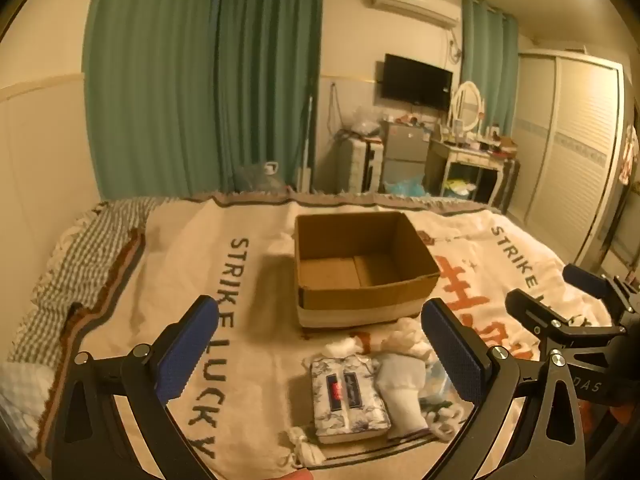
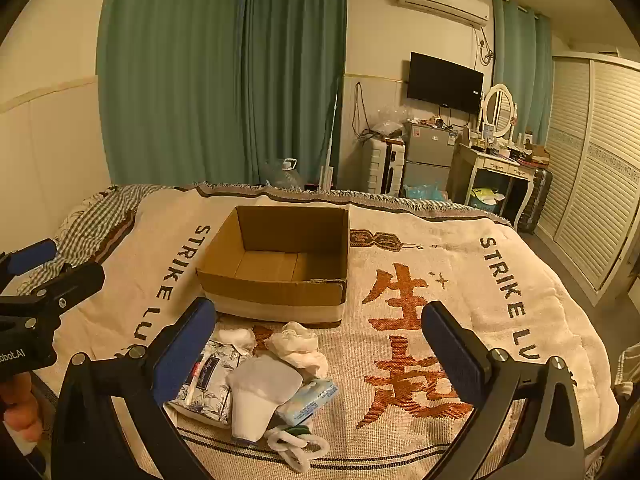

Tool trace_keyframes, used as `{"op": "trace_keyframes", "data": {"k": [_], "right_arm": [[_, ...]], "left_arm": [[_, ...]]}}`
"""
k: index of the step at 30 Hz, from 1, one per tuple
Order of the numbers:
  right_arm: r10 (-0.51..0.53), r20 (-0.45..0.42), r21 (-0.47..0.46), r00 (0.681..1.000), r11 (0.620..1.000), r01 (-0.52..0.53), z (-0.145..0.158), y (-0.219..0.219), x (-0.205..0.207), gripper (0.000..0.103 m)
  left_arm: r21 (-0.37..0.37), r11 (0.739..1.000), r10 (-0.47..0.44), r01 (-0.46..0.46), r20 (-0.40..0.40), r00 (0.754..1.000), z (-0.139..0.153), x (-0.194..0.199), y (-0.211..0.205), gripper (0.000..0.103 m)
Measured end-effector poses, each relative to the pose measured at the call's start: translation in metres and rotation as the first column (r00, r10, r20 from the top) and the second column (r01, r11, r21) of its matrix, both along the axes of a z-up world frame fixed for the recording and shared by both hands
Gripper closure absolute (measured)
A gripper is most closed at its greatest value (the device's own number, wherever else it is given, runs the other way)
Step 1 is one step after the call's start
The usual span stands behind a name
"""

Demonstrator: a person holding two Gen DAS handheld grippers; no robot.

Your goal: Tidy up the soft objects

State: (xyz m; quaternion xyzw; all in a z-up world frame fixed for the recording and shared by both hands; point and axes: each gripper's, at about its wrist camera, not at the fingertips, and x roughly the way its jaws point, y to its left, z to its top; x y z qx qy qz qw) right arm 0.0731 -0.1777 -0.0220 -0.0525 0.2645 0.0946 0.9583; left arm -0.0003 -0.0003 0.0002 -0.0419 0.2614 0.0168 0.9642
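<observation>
Lying lengthwise toward the box (image 1: 360,268), tissue pack (image 1: 350,398); both jaws wide, empty.

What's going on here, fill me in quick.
A person holds a two-finger gripper in each hand over a bed. Both the left gripper and right gripper are open and hold nothing. The cardboard box on the blanket is empty. The soft items lie in a pile in front of it: a floral tissue pack, a white sock and crumpled white cloth.
</observation>
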Motion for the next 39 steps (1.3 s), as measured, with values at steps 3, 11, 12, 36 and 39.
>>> {"op": "trace_keyframes", "data": {"k": [3,11,12,36,39], "right_arm": [[0.001,-0.003,0.003,1.000,1.000,-0.001,0.000,0.000,0.000,0.000],[0.000,-0.003,0.000,1.000,1.000,0.000,-0.001,0.001,0.000,0.000],[0.000,-0.003,0.000,1.000,1.000,0.000,-0.001,0.001,0.001,0.000],[-0.001,-0.007,-0.006,1.000,1.000,0.001,-0.004,0.004,0.002,0.000],[0.000,-0.008,-0.007,1.000,1.000,0.000,-0.003,0.003,0.001,0.000]], "left_arm": [[-0.002,1.000,0.002,-0.002,-0.002,1.000,0.000,0.000,0.001,0.000],[0.019,1.000,0.002,-0.002,0.005,1.000,0.004,-0.001,0.002,0.000],[0.020,1.000,0.002,-0.002,0.007,1.000,0.005,-0.001,0.003,0.000],[0.027,1.000,-0.002,0.002,-0.003,1.000,0.002,0.000,-0.001,0.000],[0.029,1.000,-0.001,0.001,-0.003,1.000,0.002,-0.001,-0.001,0.000]]}}
